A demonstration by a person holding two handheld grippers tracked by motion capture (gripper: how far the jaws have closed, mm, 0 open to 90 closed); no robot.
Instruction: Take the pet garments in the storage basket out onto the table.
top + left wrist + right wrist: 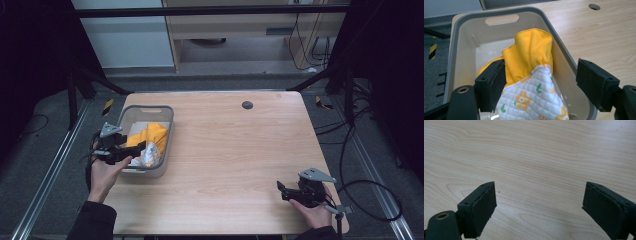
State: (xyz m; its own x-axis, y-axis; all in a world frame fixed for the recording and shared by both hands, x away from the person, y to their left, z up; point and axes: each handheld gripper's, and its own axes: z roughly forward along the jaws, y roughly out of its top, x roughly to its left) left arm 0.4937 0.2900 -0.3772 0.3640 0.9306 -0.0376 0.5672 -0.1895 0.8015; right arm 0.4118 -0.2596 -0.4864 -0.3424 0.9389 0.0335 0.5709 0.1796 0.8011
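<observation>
We see a wooden table (225,150) with a grey bin (146,141) at its left edge; inside lies the mitt (150,142), orange cloth joined to a white quilted flower print, leaning against the bin's right wall. The left gripper (131,150) reaches over the bin's near rim, jaws spread, one inside the bin beside the mitt, the other outside the right wall, neither pressing the cloth. The right gripper (281,190) rests near the table's front right corner, well apart from the bin, jaws spread on nothing. We judge two risks: should the jaws close as they stand, they would pinch the wall with the cloth; and a lift might drag the light bin along. The left gripper view shows what the high view cannot: the bin (564,47) wall between the jaws and the mitt (531,75) pattern. The right gripper view offers bare wood (529,157).
</observation>
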